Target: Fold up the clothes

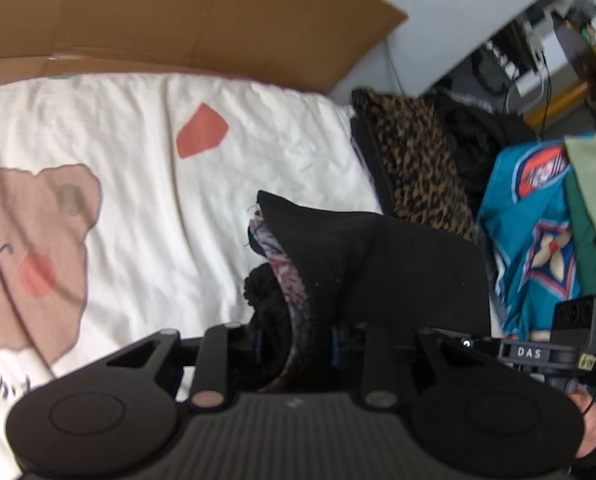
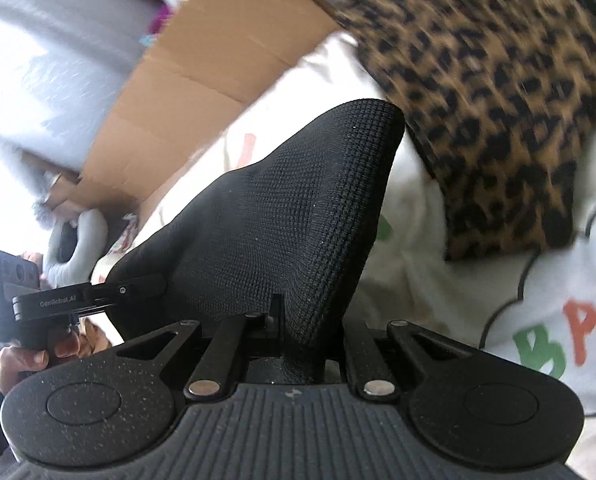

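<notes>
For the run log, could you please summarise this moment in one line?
left gripper: shut on black garment | right gripper: shut on black garment | leopard-print garment: beside

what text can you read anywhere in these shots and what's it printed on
"DAS" on the black bracket of the other gripper, left wrist view.
"GenRobot.AI" on the black bracket of the other gripper, right wrist view.
"BA", cut off by the frame edge, in green and orange letters on the white sheet.
Dark handwritten marks on the white sheet: too blurred to read.
Lettering on the teal jersey: blurred.
</notes>
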A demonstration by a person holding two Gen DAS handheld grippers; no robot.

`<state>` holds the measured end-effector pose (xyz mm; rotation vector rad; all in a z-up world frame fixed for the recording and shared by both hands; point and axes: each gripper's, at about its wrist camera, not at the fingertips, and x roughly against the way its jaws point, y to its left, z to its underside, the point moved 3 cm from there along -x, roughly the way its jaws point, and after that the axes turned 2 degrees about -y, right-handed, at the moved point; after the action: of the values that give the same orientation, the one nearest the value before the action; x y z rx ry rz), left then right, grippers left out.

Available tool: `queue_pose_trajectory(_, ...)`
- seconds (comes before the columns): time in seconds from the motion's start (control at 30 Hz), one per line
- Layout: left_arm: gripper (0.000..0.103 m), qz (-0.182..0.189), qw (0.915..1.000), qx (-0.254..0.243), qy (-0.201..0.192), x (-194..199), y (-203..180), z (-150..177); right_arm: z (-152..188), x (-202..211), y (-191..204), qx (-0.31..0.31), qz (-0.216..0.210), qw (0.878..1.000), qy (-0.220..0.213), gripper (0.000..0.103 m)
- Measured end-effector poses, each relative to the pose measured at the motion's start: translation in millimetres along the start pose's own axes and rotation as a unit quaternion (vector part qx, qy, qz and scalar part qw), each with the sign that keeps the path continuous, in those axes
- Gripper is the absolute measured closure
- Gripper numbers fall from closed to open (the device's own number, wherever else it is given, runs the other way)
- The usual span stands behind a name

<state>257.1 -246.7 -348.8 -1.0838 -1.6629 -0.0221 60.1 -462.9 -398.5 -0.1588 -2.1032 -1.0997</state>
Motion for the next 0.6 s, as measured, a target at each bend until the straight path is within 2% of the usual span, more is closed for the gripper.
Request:
queue_pose_trajectory(0.3, 0.073, -0.003, 0.9983, 0.023, -0.054, 58, -42, -2, -37, 65, 48, 0.058, 0.002, 0.998, -0.020, 0.096)
queue_pose_trajectory(0.6, 0.073, -0.031, 0.9956, 0.016, -0.086, 117, -107, -13, -60, 117, 95, 0.107, 0.012, 0.994, -0.036, 0.096)
